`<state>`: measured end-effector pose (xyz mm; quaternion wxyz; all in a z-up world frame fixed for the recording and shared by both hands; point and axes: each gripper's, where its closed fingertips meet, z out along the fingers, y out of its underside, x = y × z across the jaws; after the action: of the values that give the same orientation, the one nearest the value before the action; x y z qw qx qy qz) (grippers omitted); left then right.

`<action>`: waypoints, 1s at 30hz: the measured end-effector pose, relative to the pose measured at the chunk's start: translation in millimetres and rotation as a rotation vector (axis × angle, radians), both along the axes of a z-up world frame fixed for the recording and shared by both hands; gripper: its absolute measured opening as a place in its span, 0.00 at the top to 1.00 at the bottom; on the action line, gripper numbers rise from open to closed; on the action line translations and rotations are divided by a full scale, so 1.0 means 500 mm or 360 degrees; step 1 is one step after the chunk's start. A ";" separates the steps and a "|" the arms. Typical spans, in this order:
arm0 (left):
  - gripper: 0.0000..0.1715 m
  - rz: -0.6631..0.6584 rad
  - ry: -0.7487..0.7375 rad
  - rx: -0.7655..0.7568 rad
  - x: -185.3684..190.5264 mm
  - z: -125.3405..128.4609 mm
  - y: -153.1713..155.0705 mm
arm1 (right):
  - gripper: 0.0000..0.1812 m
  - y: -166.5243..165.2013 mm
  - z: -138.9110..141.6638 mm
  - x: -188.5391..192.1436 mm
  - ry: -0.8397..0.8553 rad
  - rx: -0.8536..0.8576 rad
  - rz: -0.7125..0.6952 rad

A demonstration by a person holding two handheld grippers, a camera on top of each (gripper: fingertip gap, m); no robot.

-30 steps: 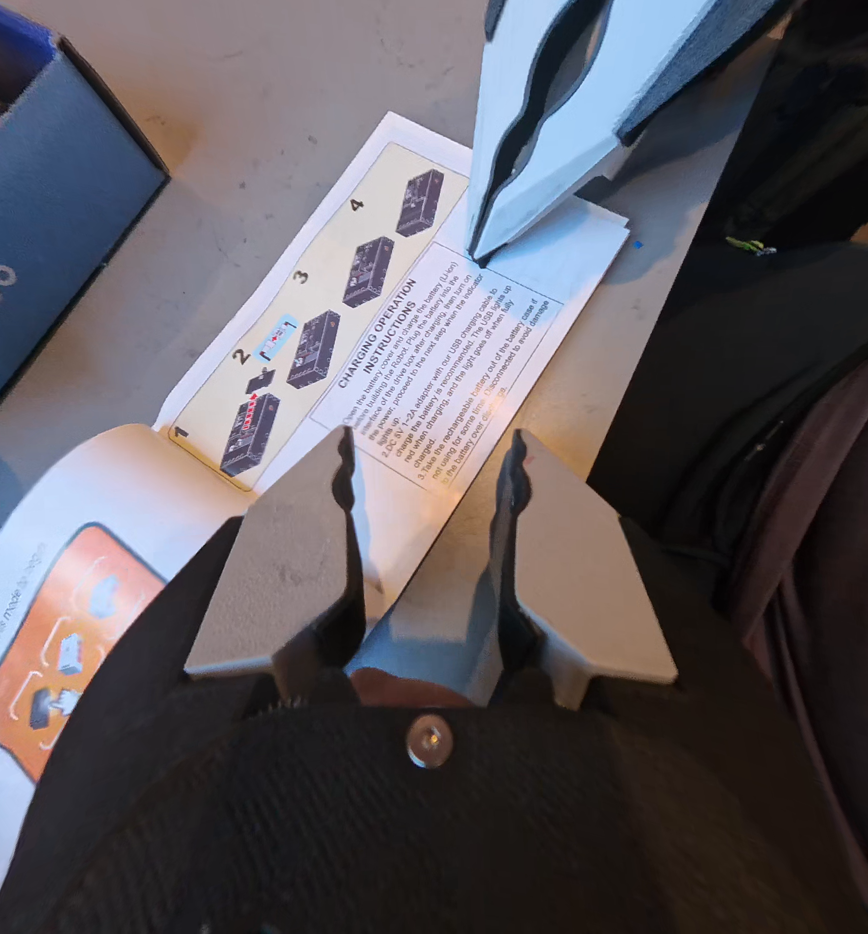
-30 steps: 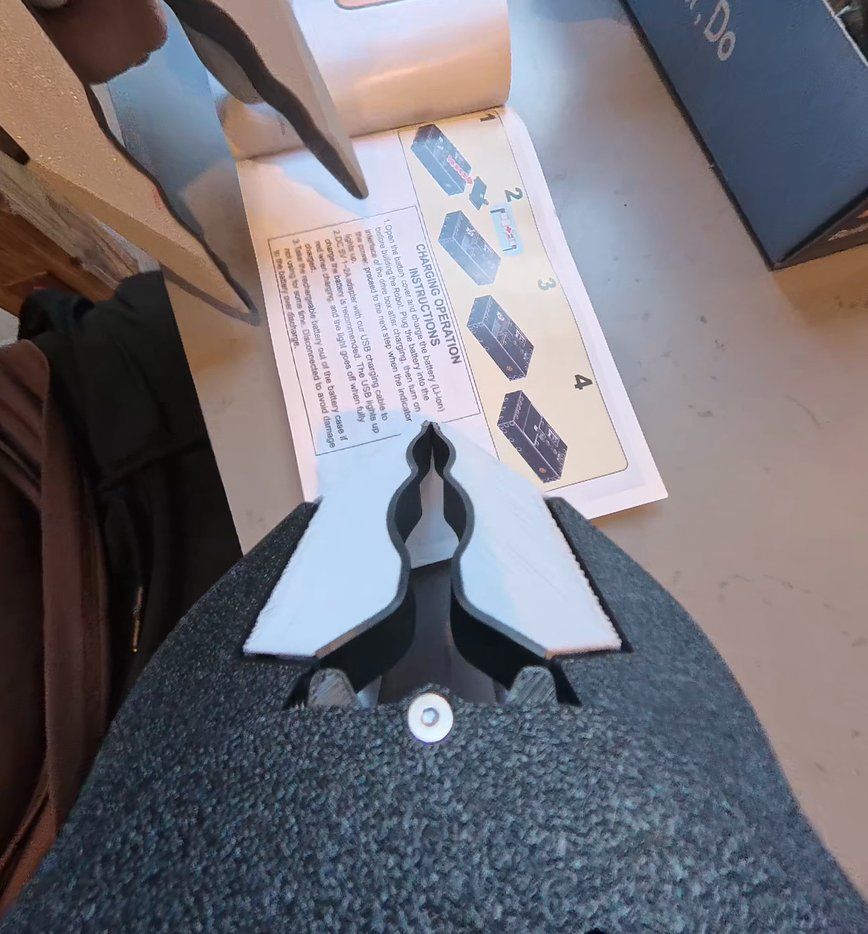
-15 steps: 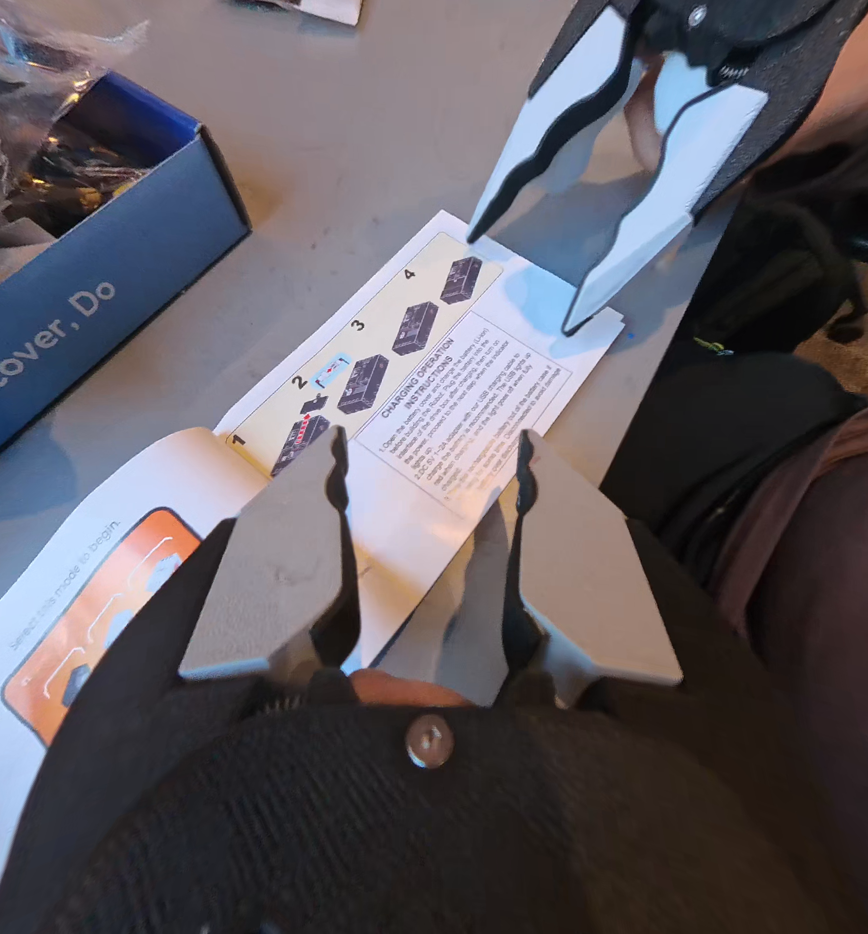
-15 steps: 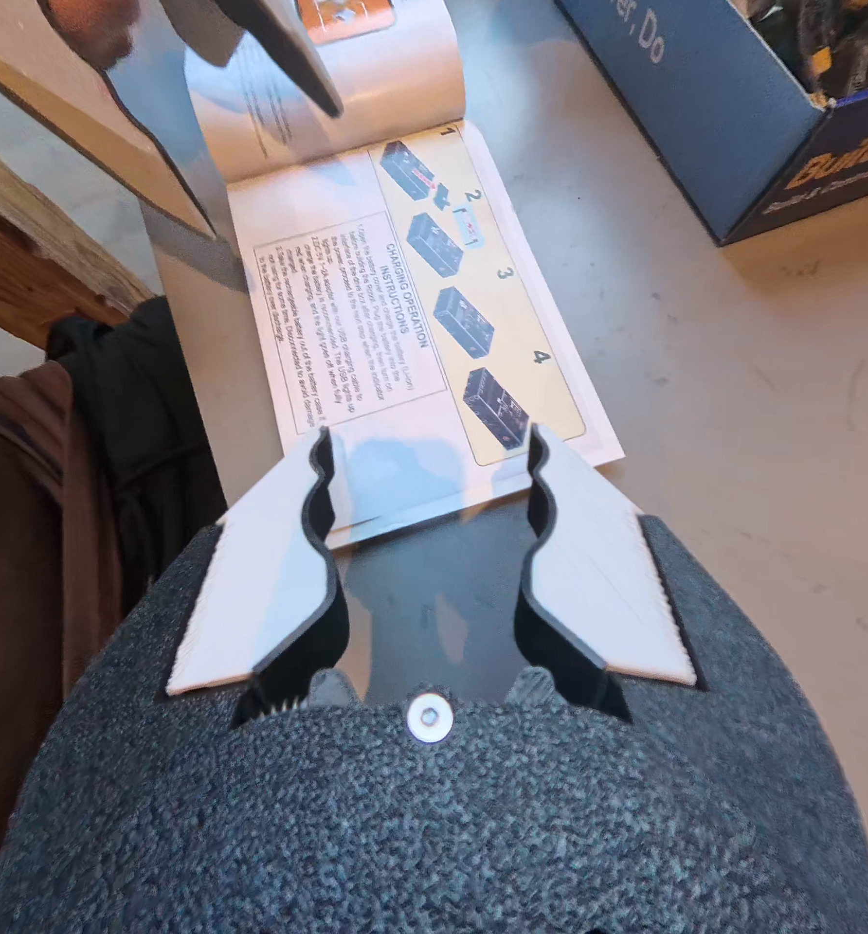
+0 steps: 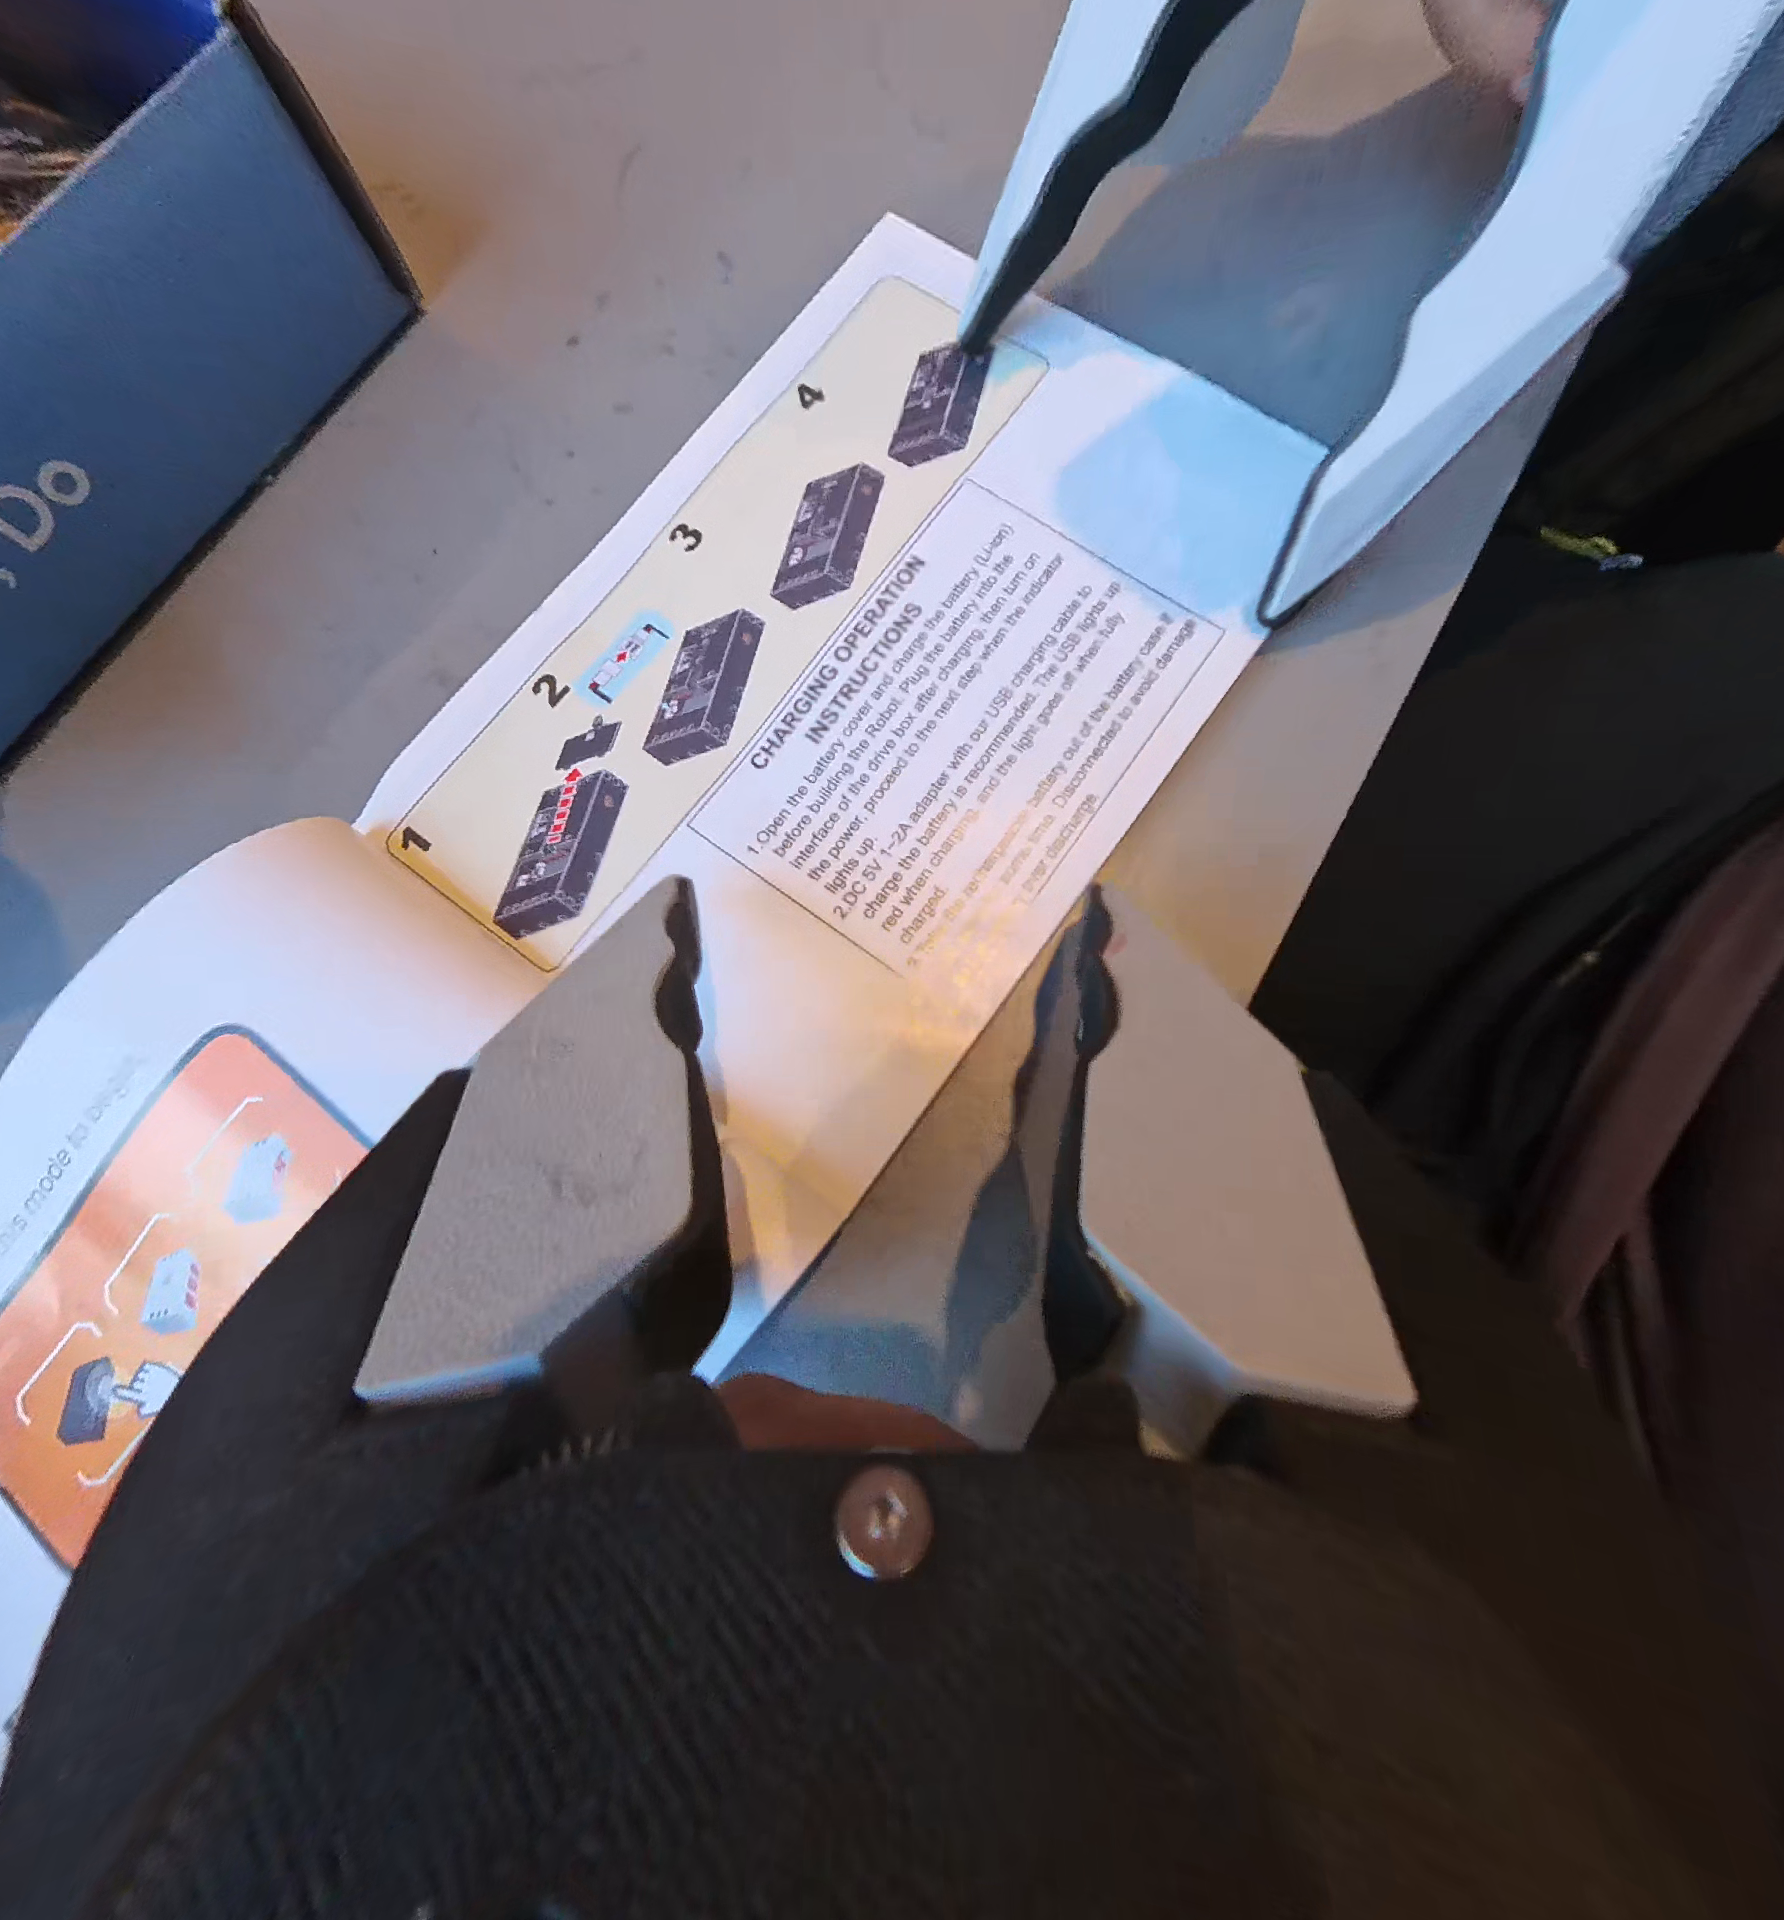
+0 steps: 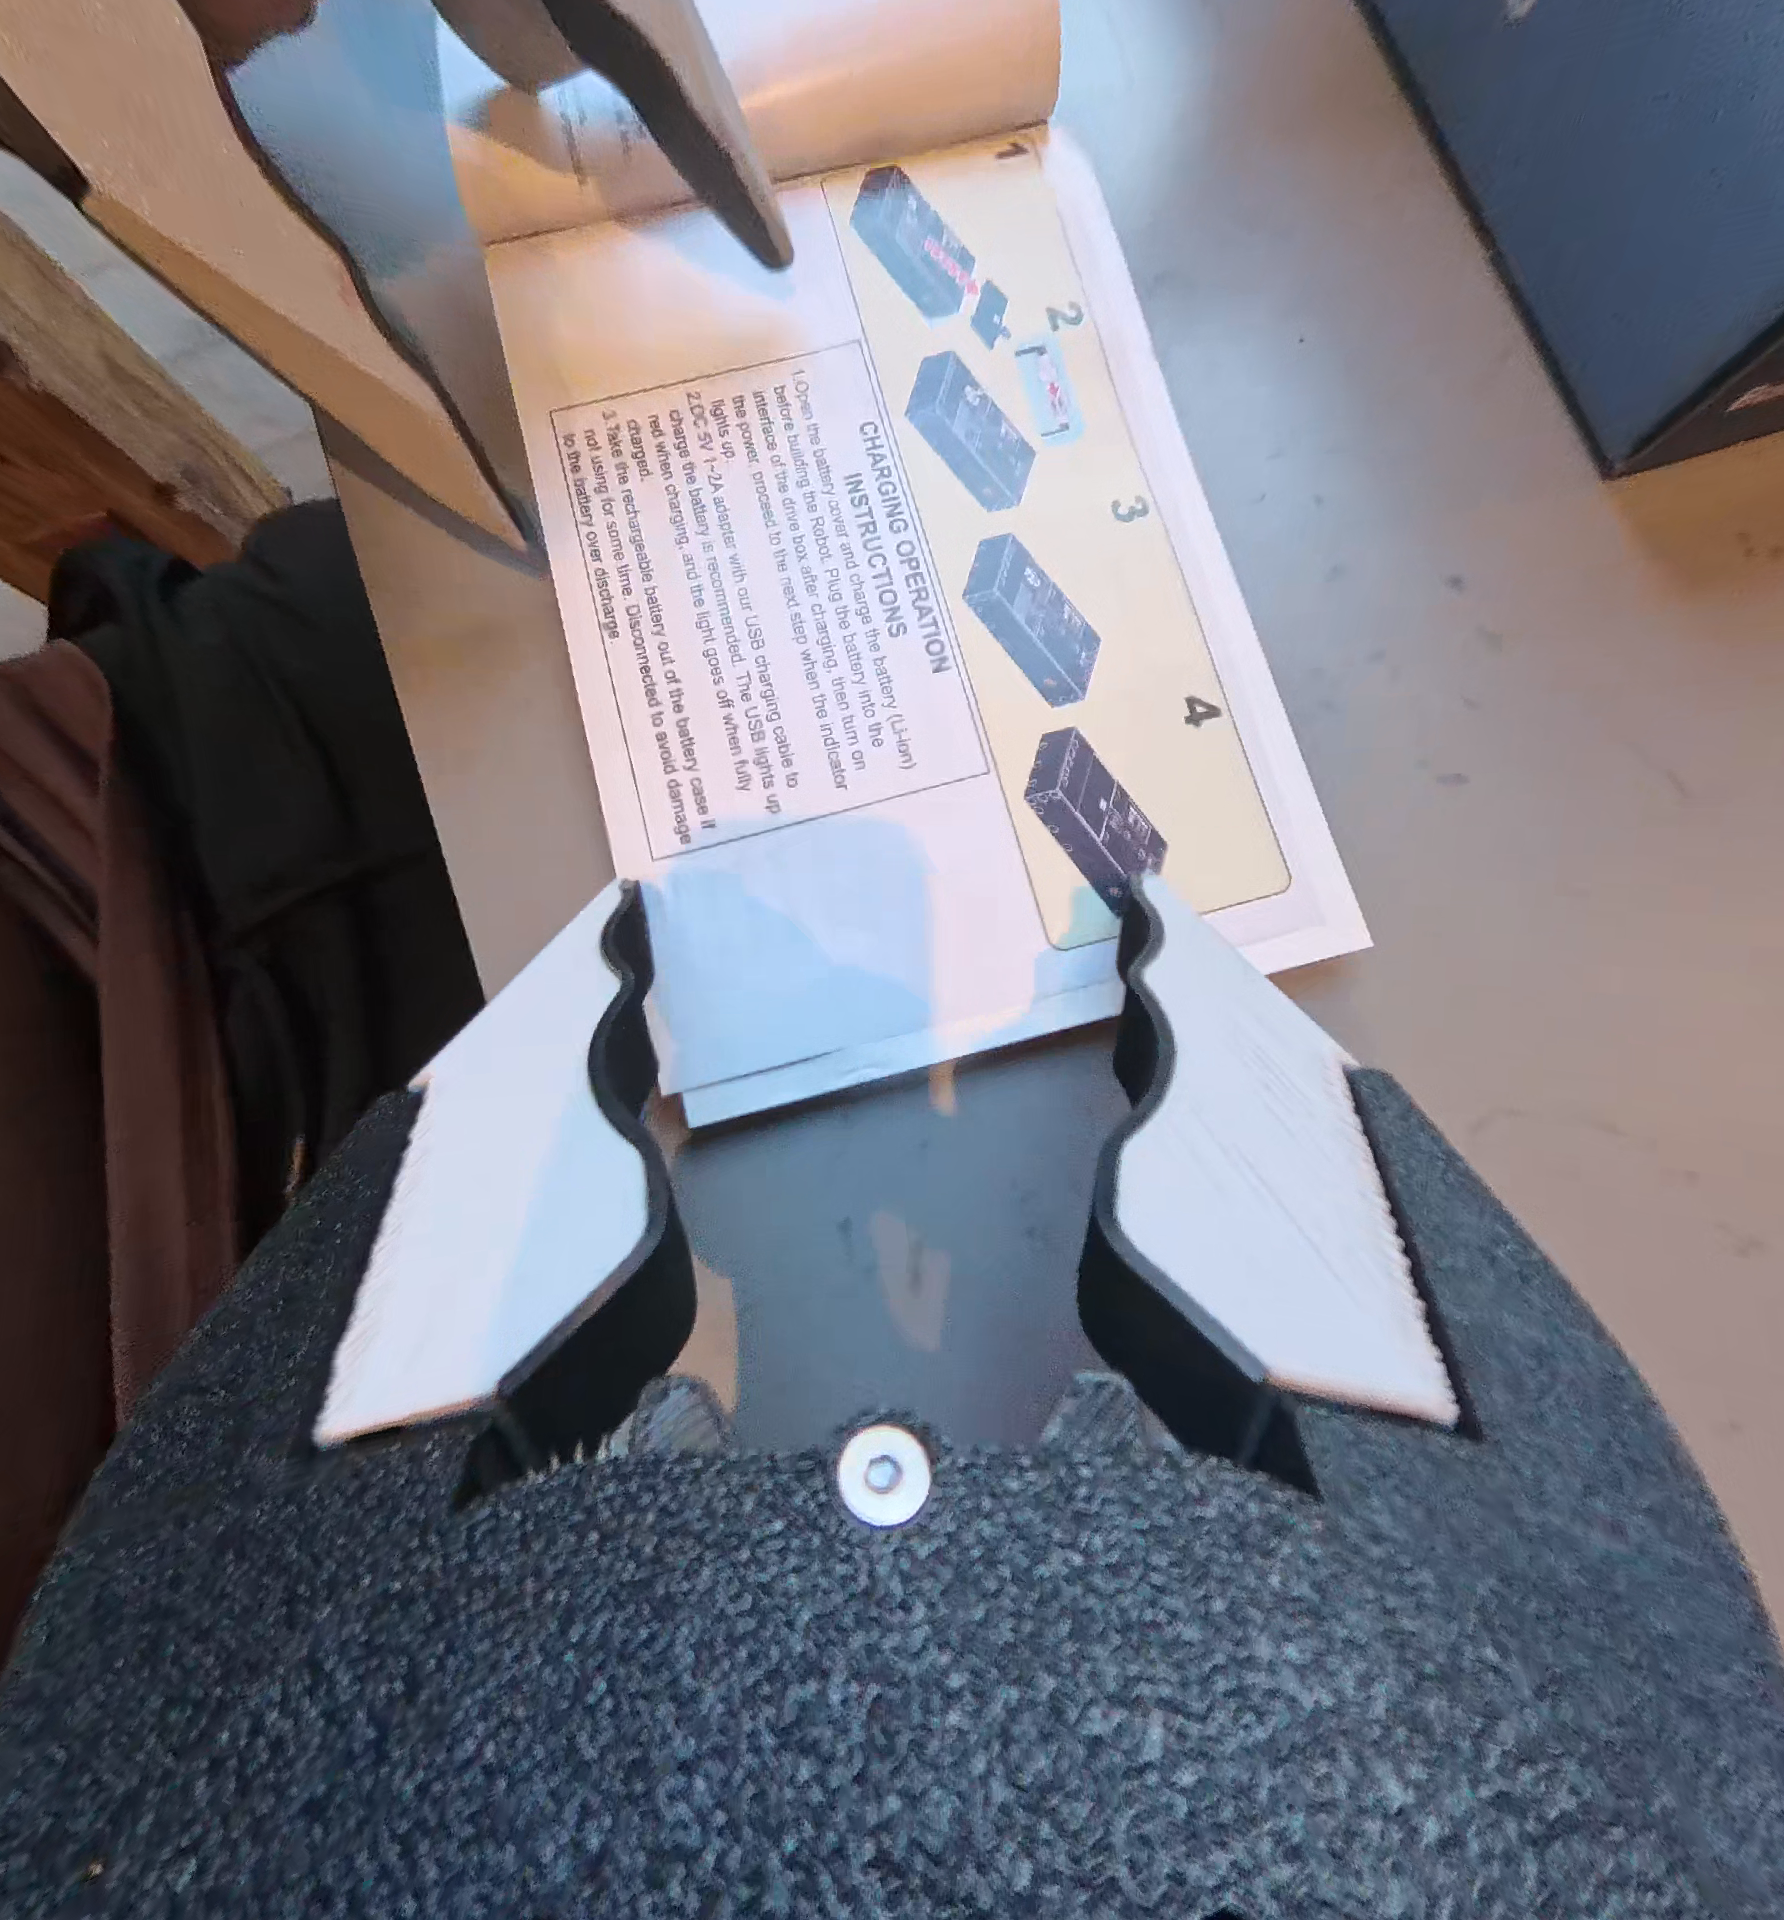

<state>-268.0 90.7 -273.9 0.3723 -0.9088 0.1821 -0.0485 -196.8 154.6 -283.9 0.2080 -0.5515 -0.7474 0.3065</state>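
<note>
left gripper (image 5: 888, 904): fingers spread, over booklet (image 5: 867, 665) near its fold | right gripper (image 6: 883, 894): fingers spread, straddling booklet's end edge | booklet flat on table (image 5: 514, 208)

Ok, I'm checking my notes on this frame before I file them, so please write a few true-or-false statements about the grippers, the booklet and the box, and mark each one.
1. The left gripper is open, with nothing between its fingers. True.
2. The right gripper is shut on the booklet. False: it is open, its fingertips at the booklet's near edge.
3. The booklet lies open on the grey table. True.
4. The blue box sits on top of the booklet. False: it stands apart from it on the table.
5. The booklet lies near the table edge, beside dark clothing. True.
</note>
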 end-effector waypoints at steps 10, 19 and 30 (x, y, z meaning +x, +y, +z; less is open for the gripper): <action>0.59 -0.0030 -0.0038 -0.0015 0.017 0.000 0.002 | 0.86 0.013 0.004 -0.017 0.0050 -0.0006 -0.0011; 0.60 -0.0042 -0.0007 0.0014 0.028 0.007 0.002 | 1.00 0.007 0.006 -0.022 0.0072 0.0148 -0.0014; 0.62 -0.0018 0.0038 0.0089 0.021 0.022 0.013 | 0.58 -0.001 0.065 0.027 0.0048 -0.0088 0.0019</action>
<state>-257.3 97.3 -263.1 0.3949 -0.8976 0.1928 -0.0347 -183.1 154.3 -251.2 0.2021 -0.5478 -0.7388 0.3365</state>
